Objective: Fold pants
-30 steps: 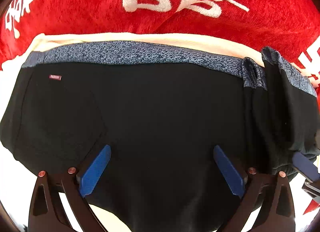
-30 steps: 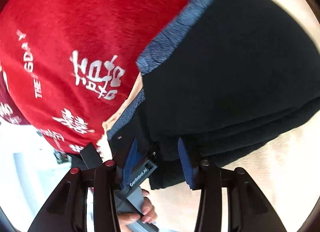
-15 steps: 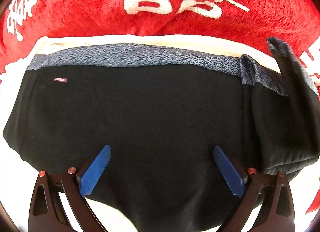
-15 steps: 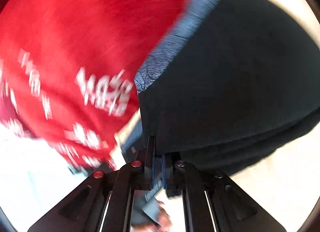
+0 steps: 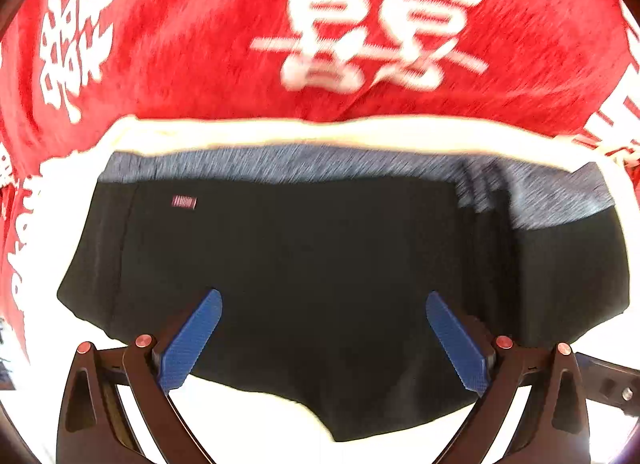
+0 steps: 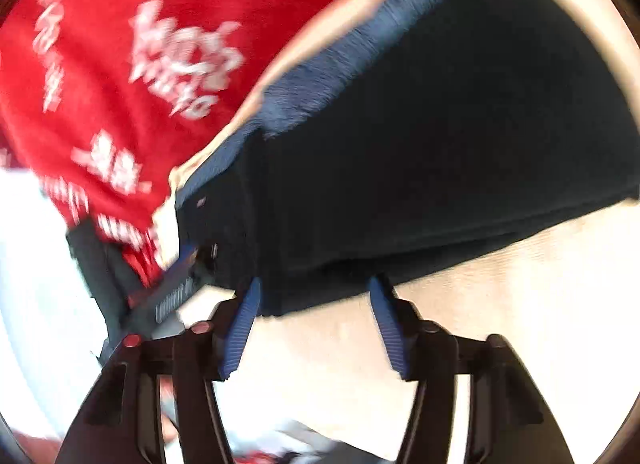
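The black pants [image 5: 312, 264] with a blue-grey speckled waistband [image 5: 280, 162] lie folded flat on a pale surface. A small pink label [image 5: 184, 202] sits near their left side. My left gripper [image 5: 322, 340] is open over the near edge of the pants, its blue pads spread wide. In the right wrist view the folded pants [image 6: 440, 136] show as a thick stack. My right gripper [image 6: 314, 326] is open at the stack's near edge, holding nothing. The left gripper's body [image 6: 160, 292] shows at the left there.
A red blanket with white characters [image 5: 320, 32] lies just beyond the waistband and also shows in the right wrist view [image 6: 120, 64]. The pale cream surface [image 6: 500, 296] extends to the right of the stack.
The right gripper, shut on a fold of the pants half a second ago, has opened and let go. The raised right flap now lies flat. The left gripper has pulled back slightly.
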The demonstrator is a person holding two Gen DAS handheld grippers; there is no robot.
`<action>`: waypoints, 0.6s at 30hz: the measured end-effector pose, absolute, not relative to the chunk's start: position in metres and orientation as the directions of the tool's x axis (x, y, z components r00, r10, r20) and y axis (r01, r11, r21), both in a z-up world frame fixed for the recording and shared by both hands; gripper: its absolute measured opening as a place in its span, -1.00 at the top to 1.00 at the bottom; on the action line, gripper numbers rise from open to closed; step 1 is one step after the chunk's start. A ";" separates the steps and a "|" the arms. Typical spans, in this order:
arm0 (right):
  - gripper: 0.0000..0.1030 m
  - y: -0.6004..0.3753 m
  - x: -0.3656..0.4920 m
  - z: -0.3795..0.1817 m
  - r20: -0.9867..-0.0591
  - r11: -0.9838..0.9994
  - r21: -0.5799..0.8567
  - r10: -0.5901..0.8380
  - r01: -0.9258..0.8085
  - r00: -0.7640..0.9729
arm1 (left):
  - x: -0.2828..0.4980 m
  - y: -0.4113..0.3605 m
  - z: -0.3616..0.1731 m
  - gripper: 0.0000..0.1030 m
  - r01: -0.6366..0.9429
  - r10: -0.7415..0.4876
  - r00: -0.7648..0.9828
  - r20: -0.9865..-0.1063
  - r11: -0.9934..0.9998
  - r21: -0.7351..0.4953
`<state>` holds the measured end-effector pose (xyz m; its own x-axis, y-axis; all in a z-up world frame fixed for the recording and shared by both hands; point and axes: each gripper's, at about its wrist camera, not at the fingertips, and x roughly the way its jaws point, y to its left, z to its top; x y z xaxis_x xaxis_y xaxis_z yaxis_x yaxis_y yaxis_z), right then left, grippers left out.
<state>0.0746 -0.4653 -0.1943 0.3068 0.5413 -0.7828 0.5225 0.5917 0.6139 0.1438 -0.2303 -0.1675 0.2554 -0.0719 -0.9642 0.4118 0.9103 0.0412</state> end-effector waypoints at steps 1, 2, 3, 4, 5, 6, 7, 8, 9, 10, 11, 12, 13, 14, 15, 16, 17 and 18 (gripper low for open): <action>-0.19 -0.478 0.071 -0.180 -0.804 0.625 0.593 0.499 0.508 0.325 | 0.147 -0.239 -0.163 -1.00 0.421 -0.087 0.261 -0.961 0.906 0.032; -0.07 -0.495 0.067 -0.169 -0.828 0.652 0.560 0.442 0.512 0.344 | 0.146 -0.248 -0.155 -1.00 0.435 -0.108 0.266 -0.958 0.900 0.020; 0.29 -0.511 0.065 -0.162 -0.847 0.666 0.530 0.400 0.524 0.349 | 0.146 -0.259 -0.148 -1.00 0.450 -0.129 0.267 -0.955 0.893 0.005; 0.48 -0.527 0.063 -0.159 -0.866 0.678 0.498 0.358 0.541 0.349 | 0.146 -0.274 -0.142 -1.00 0.469 -0.156 0.264 -0.952 0.883 -0.015; 0.72 -0.543 0.066 -0.160 -0.884 0.683 0.464 0.318 0.564 0.342 | 0.146 -0.289 -0.140 -1.00 0.485 -0.179 0.258 -0.949 0.874 -0.033; 0.79 -0.564 0.068 -0.165 -0.894 0.672 0.445 0.295 0.592 0.338 | 0.151 -0.303 -0.146 -1.00 0.496 -0.193 0.253 -0.948 0.867 -0.044; 0.81 -0.580 0.071 -0.171 -0.893 0.660 0.446 0.288 0.605 0.345 | 0.150 -0.320 -0.147 -1.00 0.513 -0.208 0.245 -0.947 0.857 -0.056; 0.82 -0.587 0.079 -0.176 -0.895 0.658 0.443 0.284 0.608 0.345 | 0.149 -0.333 -0.148 -1.00 0.523 -0.214 0.239 -0.947 0.850 -0.060; 0.82 -0.594 0.088 -0.182 -0.901 0.672 0.430 0.277 0.603 0.334 | 0.147 -0.348 -0.151 -1.00 0.534 -0.222 0.233 -0.947 0.843 -0.066; 0.82 -0.597 0.098 -0.187 -0.904 0.688 0.424 0.279 0.589 0.325 | 0.143 -0.357 -0.154 -1.00 0.541 -0.228 0.227 -0.947 0.838 -0.072; 0.82 -0.595 0.107 -0.192 -0.901 0.697 0.429 0.290 0.575 0.321 | 0.141 -0.369 -0.161 -1.00 0.545 -0.222 0.220 -0.950 0.836 -0.069; 0.82 -0.593 0.116 -0.199 -0.898 0.709 0.437 0.310 0.554 0.312 | 0.141 -0.374 -0.168 -1.00 0.543 -0.207 0.217 -0.954 0.838 -0.058; 0.82 -0.590 0.123 -0.206 -0.897 0.717 0.439 0.321 0.542 0.303 | 0.140 -0.379 -0.179 -1.00 0.531 -0.161 0.220 -0.962 0.847 -0.020; 0.83 -0.587 0.132 -0.219 -0.901 0.730 0.433 0.329 0.529 0.284 | 0.140 -0.379 -0.187 -1.00 0.515 -0.117 0.225 -0.967 0.857 0.016; 0.83 -0.582 0.135 -0.225 -0.905 0.737 0.425 0.329 0.526 0.271 | 0.140 -0.375 -0.201 -1.00 0.491 -0.059 0.215 -0.975 0.869 0.055; 0.83 -0.581 0.132 -0.234 -0.907 0.739 0.420 0.332 0.527 0.258 | 0.141 -0.370 -0.212 -1.00 0.472 -0.035 0.191 -0.981 0.879 0.060; 0.83 -0.584 0.129 -0.244 -0.903 0.728 0.429 0.344 0.535 0.257 | 0.142 -0.360 -0.220 -1.00 0.443 -0.063 0.160 -0.985 0.897 0.014; 0.83 -0.585 0.126 -0.251 -0.894 0.712 0.448 0.351 0.540 0.279 | 0.143 -0.350 -0.221 -1.00 0.411 -0.107 0.151 -0.983 0.911 -0.036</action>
